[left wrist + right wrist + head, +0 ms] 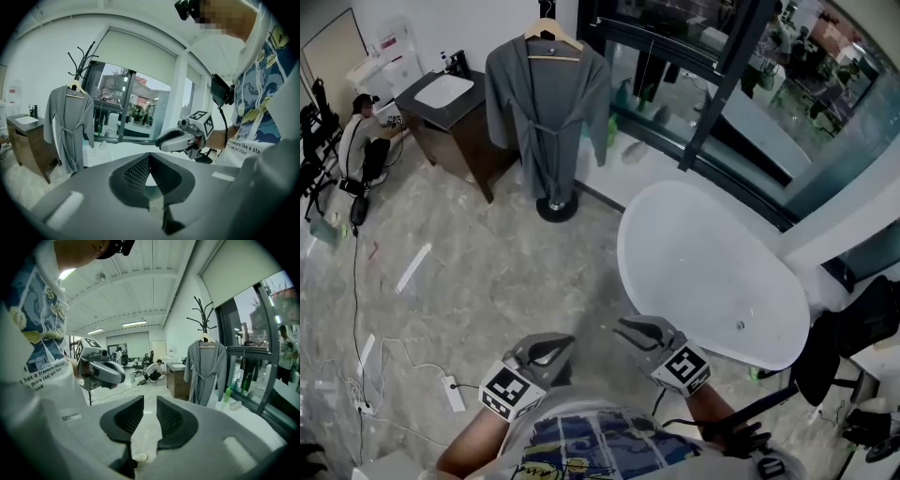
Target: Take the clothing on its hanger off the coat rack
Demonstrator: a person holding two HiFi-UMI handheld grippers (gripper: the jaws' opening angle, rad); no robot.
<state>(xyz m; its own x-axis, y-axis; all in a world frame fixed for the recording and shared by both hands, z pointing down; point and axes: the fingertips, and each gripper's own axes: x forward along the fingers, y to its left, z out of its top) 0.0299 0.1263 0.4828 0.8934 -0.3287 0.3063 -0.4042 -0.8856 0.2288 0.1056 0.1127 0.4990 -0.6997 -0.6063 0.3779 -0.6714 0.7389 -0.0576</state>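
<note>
A grey robe (pixel 546 103) hangs on a wooden hanger (pixel 551 39) from a black coat rack (pixel 556 208) across the room. It also shows in the left gripper view as the robe (pixel 68 126) and in the right gripper view as the robe (pixel 204 371). Both grippers are held low by the person's chest, far from the rack. My left gripper (pixel 559 345) (pixel 149 157) is shut, its tips touching with nothing between them. My right gripper (pixel 624 327) (pixel 150 401) is open by a narrow gap and holds nothing.
A white bathtub (pixel 703 272) stands right of the path, beside glass windows. A dark vanity with a sink (pixel 450 103) stands left of the rack, and a person (pixel 361 141) crouches beyond it. Cables and a power strip (pixel 453 394) lie at the left; a black chair (pixel 853 337) stands at the right.
</note>
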